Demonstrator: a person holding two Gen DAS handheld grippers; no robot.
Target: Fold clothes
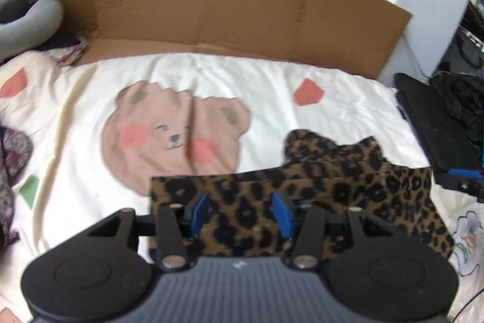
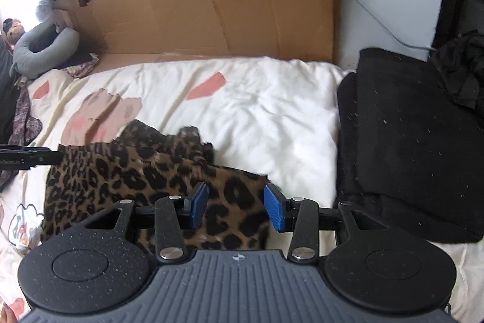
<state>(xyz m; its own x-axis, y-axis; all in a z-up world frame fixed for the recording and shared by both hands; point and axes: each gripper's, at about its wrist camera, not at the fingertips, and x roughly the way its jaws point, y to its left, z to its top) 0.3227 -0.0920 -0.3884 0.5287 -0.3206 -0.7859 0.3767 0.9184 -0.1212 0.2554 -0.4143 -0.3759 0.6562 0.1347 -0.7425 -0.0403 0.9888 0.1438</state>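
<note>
A leopard-print garment lies folded flat on the cream bedspread, with a straight edge at its left and a rumpled part at the back. My left gripper hovers over its left portion, blue pads apart and nothing pinched between them. In the right wrist view the same garment spreads to the left, and my right gripper stands open above its right end. Each gripper shows at the edge of the other's view: the right gripper and the left gripper.
A flattened cardboard sheet stands along the bed's far side. A black cushion with dark clothing lies to the right. A grey neck pillow and patterned purple fabric sit at the left. A bear print marks the bedspread.
</note>
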